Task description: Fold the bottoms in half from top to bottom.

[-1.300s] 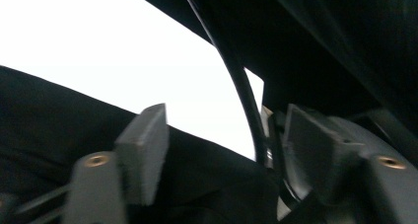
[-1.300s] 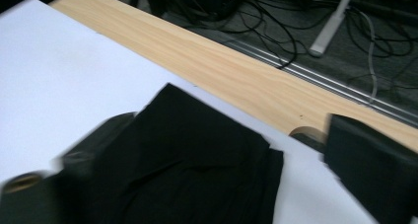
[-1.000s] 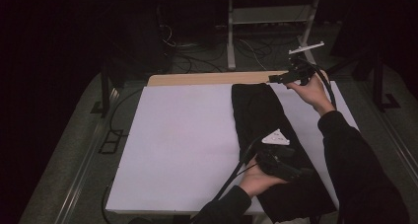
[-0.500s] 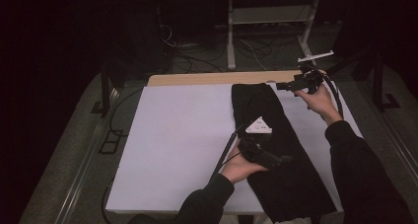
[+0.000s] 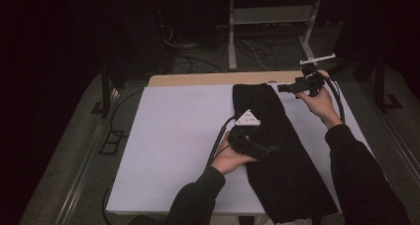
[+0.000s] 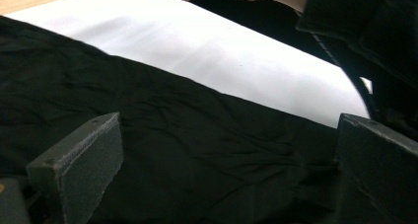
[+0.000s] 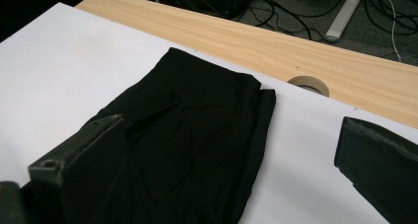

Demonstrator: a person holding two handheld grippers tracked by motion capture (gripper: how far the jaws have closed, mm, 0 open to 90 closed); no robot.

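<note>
Black sleeves cover both forearms; each black gripper trails a black cable, the left gripper (image 5: pixel 267 149) topped by a grey triangular plate.

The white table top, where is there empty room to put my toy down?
The biggest bare patch of the white sheet lies left of the black garment, from the wooden edge down to the near edge. A narrow bare strip runs along the garment's right side. It is crowded where the left gripper and right gripper work over the garment.
</note>
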